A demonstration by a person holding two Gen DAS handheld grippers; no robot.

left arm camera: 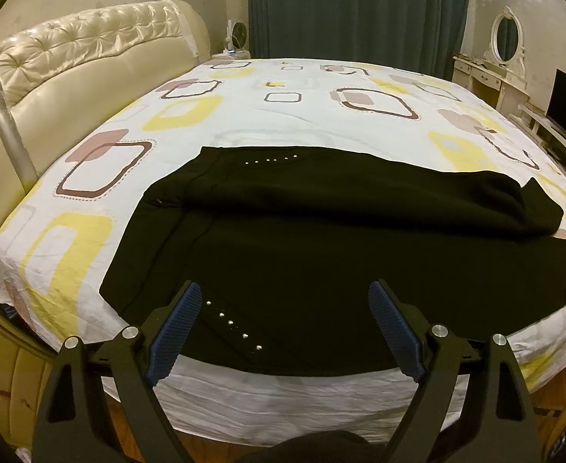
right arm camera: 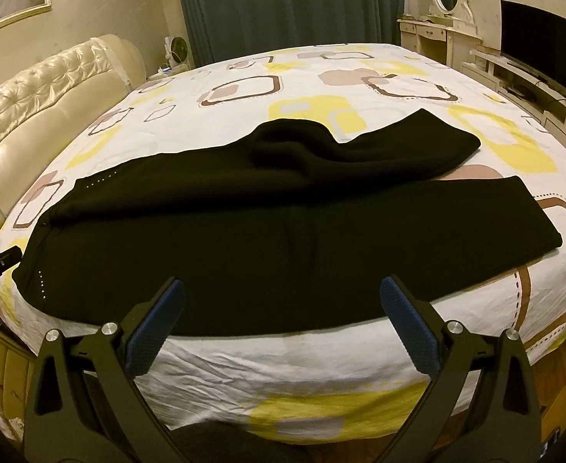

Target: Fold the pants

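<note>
1. Bed [left arm camera: 244, 123], covered by a white sheet [left arm camera: 314, 389] printed with yellow and brown rounded squares, fills both views; a cream tufted headboard [left arm camera: 90, 50] is seen to the left, a dark curtain [left arm camera: 360, 7] behind.
2. Pants [left arm camera: 321, 254], black, are laid flat across the near half of the bed, close to its front edge. Waist end lies to the left, marked by two rows of small silver studs [left arm camera: 231, 323]; leg ends reach to the right.
3. Fold state: the two legs are seen apart at the right in the right wrist view, the far leg [right arm camera: 379, 146] bunched and humped, the near leg [right arm camera: 399, 231] smooth. No leg-on-leg fold is judged done yet; smoothing, the lengthwise fold and the crosswise folds are all left.
4. Left tongs [left arm camera: 285, 322] are held spread wide above the waist end at the near edge, nothing gripped; contact with the cloth cannot be told.
5. Right tongs [right arm camera: 283, 316] are likewise spread wide over the near leg's front edge, nothing between the blue pads [right arm camera: 410, 328].
</note>
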